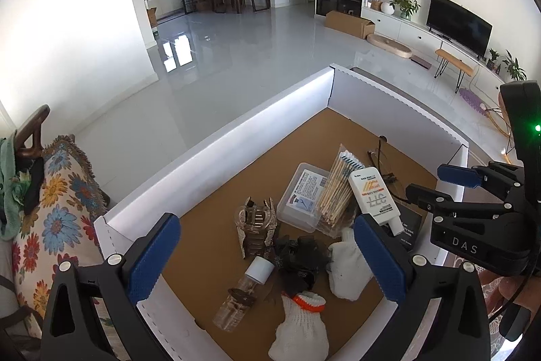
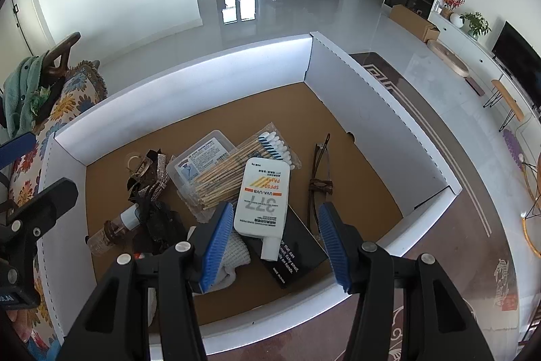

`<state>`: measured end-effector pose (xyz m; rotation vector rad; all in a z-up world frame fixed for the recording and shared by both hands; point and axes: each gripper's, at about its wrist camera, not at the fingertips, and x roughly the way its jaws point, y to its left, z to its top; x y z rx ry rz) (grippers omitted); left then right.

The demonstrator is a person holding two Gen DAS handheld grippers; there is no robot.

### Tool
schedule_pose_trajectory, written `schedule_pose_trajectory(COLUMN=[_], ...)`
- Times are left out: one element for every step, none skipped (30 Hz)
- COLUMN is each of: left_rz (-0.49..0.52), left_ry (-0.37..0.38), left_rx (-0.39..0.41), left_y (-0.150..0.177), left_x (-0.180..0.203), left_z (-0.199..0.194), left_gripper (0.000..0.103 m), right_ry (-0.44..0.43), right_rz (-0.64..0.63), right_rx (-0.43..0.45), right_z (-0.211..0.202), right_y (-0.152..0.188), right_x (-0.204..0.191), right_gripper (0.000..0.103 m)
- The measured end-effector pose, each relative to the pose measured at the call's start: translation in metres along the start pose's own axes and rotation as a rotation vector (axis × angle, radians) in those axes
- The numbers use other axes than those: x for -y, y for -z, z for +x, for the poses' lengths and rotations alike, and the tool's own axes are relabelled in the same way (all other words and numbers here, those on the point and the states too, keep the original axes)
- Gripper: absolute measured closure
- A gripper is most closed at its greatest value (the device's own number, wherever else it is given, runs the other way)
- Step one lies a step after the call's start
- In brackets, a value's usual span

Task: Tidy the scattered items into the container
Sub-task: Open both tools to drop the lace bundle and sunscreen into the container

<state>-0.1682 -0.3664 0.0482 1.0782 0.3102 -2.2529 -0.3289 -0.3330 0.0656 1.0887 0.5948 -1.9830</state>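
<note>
Both grippers are held above the white-walled cardboard box (image 2: 372, 80). The left gripper (image 1: 267, 256) is shown with jaws spread wide and nothing between them; the right gripper (image 2: 275, 242) is partly open and also empty. Inside the box are seen a sunscreen tube (image 2: 262, 202), cotton swabs (image 2: 236, 164), a clear case (image 1: 301, 195), gloves (image 1: 301, 327), hair clips (image 1: 257, 225), glasses (image 2: 319, 178) and a small bottle (image 1: 241, 296).
</note>
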Motion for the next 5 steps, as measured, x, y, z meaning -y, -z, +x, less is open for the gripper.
schedule_pose_trajectory(left_rz=[-0.009, -0.015, -0.018, -0.018, -0.015], left_ry=[-0.021, -0.042, -0.045, -0.040, -0.032], left_rx=[0.020, 0.044, 0.063, 0.069, 0.069], left_y=[0.0020, 0.0040, 0.0055, 0.0064, 0.0064], left_x=[-0.0009, -0.0017, -0.0021, -0.0021, -0.0014], left_z=[-0.0023, -0.0052, -0.0077, -0.0087, -0.0091], left_gripper=[0.000, 0.000, 0.000, 0.000, 0.000], right_ry=[0.001, 0.003, 0.004, 0.005, 0.006], right_rz=[0.000, 0.001, 0.003, 0.005, 0.007], right_rx=[0.004, 0.009, 0.013, 0.017, 0.021], right_z=[-0.0013, -0.0027, -0.0037, -0.0048, -0.0060], right_y=[-0.0006, -0.0011, -0.0018, -0.0022, -0.0028], right_x=[0.0005, 0.0012, 0.0020, 0.0029, 0.0035], right_gripper=[0.049, 0.049, 0.049, 0.049, 0.049])
